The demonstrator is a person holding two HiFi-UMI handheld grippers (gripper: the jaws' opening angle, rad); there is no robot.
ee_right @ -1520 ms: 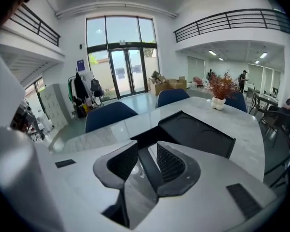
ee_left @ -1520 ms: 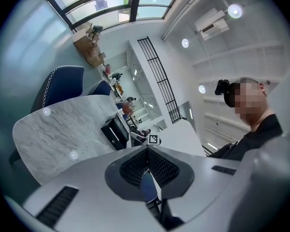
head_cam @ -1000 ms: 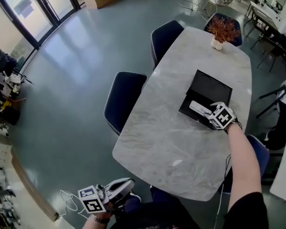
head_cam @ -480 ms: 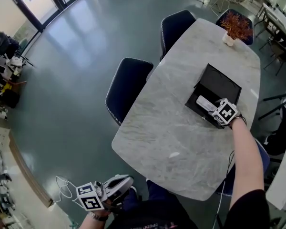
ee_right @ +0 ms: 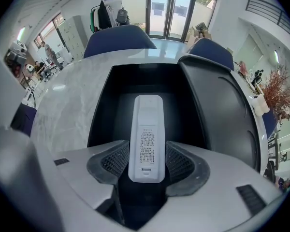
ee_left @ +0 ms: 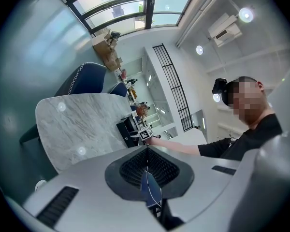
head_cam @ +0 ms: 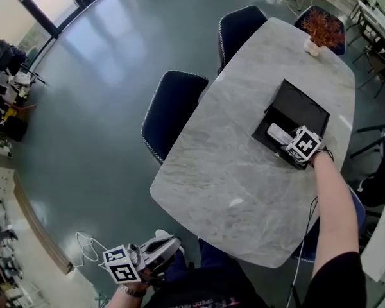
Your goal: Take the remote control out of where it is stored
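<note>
A white remote control (ee_right: 146, 139) lies label side up in an open black box (ee_right: 99, 110), whose lid (ee_right: 217, 105) stands raised on the right. My right gripper (ee_right: 146, 166) reaches into the box. Its jaws stand wide on either side of the remote's near end, and the pads (ee_right: 183, 161) flank it without a clear squeeze. From the head view the remote (head_cam: 277, 133) shows just ahead of the right gripper (head_cam: 289, 141) at the box (head_cam: 298, 104) on the marble table (head_cam: 244, 172). My left gripper (head_cam: 172, 244) hangs low beside the table's near end, jaws together and empty.
Two dark blue chairs (head_cam: 173, 108) (head_cam: 240, 27) stand along the table's left side. Another chair (head_cam: 356, 204) is at the right by my arm. A small potted plant (head_cam: 322, 31) sits at the far end. In the left gripper view a person stands close by on the right.
The right gripper has stayed at the remote's near end in the box. The head view has drifted a little. The left gripper has not moved.
</note>
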